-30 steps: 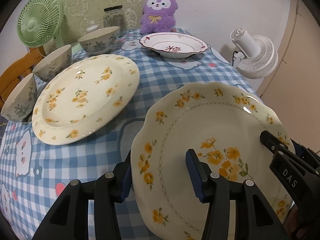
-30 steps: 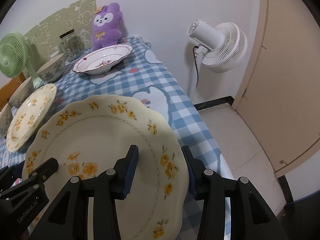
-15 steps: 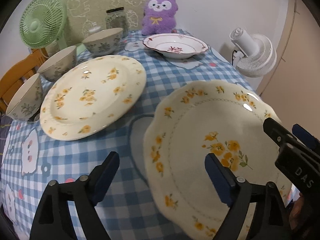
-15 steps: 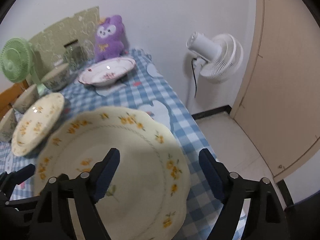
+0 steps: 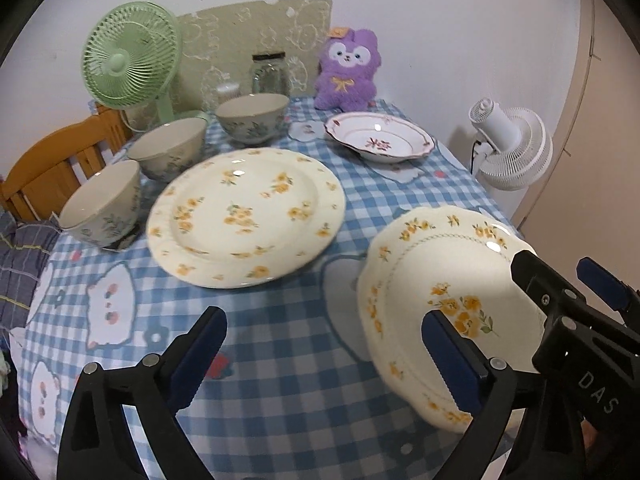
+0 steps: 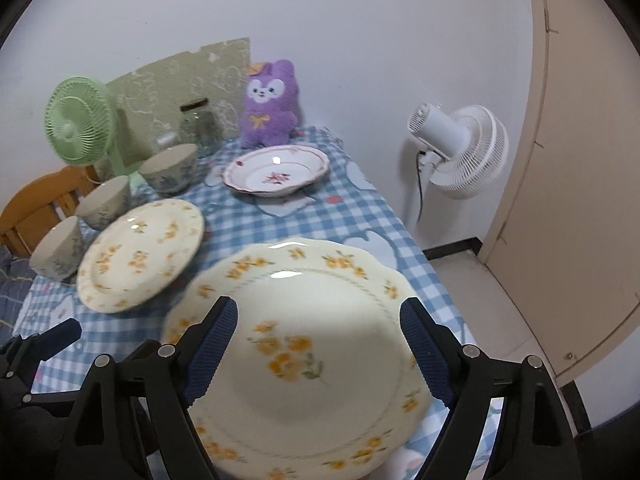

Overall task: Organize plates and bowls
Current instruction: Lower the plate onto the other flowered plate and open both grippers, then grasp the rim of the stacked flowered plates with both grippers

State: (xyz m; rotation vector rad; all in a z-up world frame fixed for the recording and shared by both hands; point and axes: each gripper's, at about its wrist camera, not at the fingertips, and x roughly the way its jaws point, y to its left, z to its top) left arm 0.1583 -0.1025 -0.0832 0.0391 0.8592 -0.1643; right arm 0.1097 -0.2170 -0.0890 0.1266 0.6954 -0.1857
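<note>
A scalloped cream plate with yellow flowers (image 5: 440, 280) lies at the near right edge of the checked table; it also shows in the right wrist view (image 6: 304, 320). My left gripper (image 5: 324, 356) is open, above the cloth at the plate's left rim. My right gripper (image 6: 318, 344) is open above the plate, holding nothing. A large round yellow-flowered plate (image 5: 244, 216) lies mid-table. A red-flowered deep plate (image 5: 378, 142) sits at the back. Three floral bowls (image 5: 100, 204) (image 5: 170, 148) (image 5: 252, 118) line the left side.
A green fan (image 5: 130, 66), a glass jar (image 5: 270, 74) and a purple plush (image 5: 348, 68) stand at the back. A wooden chair (image 5: 48, 168) is at the left. A white floor fan (image 6: 460, 148) and a beige door (image 6: 580, 180) are to the right.
Both grippers were shut on the scalloped plate's rim a second ago. They opened, let the plate rest on the table, and pulled up and back.
</note>
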